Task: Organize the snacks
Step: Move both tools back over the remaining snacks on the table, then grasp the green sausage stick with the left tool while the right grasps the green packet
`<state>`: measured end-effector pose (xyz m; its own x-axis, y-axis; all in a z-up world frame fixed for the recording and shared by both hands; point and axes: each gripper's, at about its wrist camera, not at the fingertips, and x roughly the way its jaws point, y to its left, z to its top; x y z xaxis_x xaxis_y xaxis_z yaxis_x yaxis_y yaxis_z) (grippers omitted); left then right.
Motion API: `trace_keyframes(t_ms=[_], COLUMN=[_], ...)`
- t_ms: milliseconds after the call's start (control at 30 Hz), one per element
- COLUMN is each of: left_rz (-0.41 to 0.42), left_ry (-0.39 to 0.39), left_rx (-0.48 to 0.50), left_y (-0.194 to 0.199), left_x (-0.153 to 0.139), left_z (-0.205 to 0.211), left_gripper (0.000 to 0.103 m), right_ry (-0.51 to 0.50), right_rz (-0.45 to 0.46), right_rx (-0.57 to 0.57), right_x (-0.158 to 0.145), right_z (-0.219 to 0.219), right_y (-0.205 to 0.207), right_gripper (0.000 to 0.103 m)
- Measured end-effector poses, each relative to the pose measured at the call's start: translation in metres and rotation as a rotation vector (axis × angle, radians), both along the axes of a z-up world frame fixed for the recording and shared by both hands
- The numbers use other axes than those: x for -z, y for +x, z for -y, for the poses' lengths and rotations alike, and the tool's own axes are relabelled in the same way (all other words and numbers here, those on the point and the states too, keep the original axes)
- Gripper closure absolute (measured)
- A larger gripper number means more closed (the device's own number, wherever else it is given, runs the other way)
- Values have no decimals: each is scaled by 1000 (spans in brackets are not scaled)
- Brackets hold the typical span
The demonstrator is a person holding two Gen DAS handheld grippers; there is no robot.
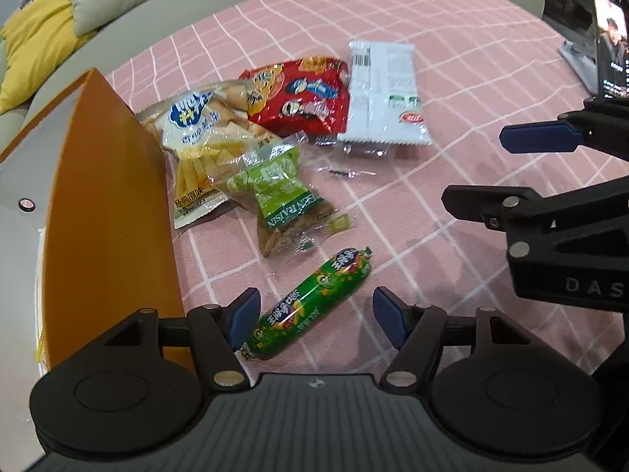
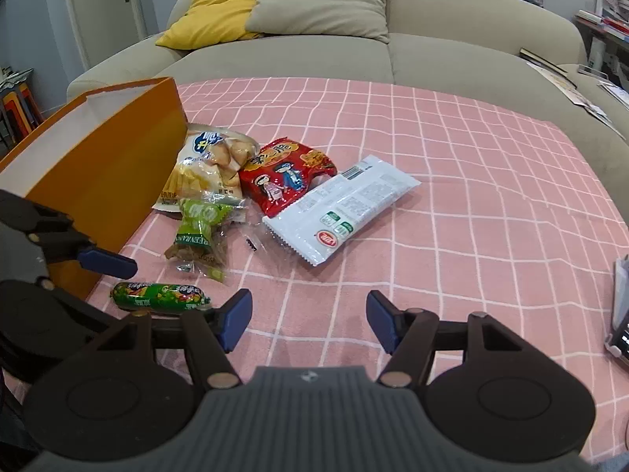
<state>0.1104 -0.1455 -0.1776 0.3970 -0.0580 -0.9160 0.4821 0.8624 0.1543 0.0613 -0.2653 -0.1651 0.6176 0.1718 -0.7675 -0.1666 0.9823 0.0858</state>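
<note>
A green sausage stick (image 1: 314, 303) lies on the pink checked cloth (image 1: 452, 78), and my left gripper (image 1: 316, 320) hangs open right over it. Its near end sits by the left pad, with the right pad well clear. Beyond lie a green raisin pack (image 1: 275, 192), a yellow fries bag (image 1: 200, 137), a red snack pack (image 1: 302, 94) and a white wrapper pack (image 1: 383, 90). An orange box (image 1: 106, 216) stands at the left, touching the fries bag. My right gripper (image 2: 309, 320) is open over bare cloth, to the right of the sausage stick (image 2: 159, 295).
A beige sofa (image 2: 314, 59) with yellow and grey cushions runs behind the table. A phone on a stand (image 1: 611, 43) sits at the far right edge. A scrap of clear wrapper (image 1: 346, 173) lies among the packs. Pink cloth (image 2: 471, 196) stretches to the right.
</note>
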Motion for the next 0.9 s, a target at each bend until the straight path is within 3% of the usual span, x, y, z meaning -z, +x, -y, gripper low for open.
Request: trace_keyframes(t_ms=[100, 233, 300, 367, 400, 600, 900], left_rz=[-30, -38, -54, -75, -91, -90, -57], left_ry=[15, -23, -47, -71, -84, -92, -190], left_rx=[-7, -28, -52, -88, -110, -163, -260], left_y=[5, 9, 13, 14, 15, 7, -7], left_x=[6, 8, 7, 5, 4, 1, -25], left_z=[-3, -11, -16, -22, -25, -30, -39], left_gripper=[30, 35, 41, 59, 61, 67, 77], right_ry=[2, 16, 24, 27, 29, 54, 65], right_rz=[6, -3, -9, -6, -4, 26, 59], right_rx=[-19, -32, -41, -51, -55, -100, -143], right_x=[3, 7, 9, 10, 11, 10, 10], right_z=[-3, -4, -5, -7, -7, -12, -19], right_y=[4, 9, 12, 13, 14, 17, 23], right_gripper=[41, 41, 41, 41, 41, 42, 48])
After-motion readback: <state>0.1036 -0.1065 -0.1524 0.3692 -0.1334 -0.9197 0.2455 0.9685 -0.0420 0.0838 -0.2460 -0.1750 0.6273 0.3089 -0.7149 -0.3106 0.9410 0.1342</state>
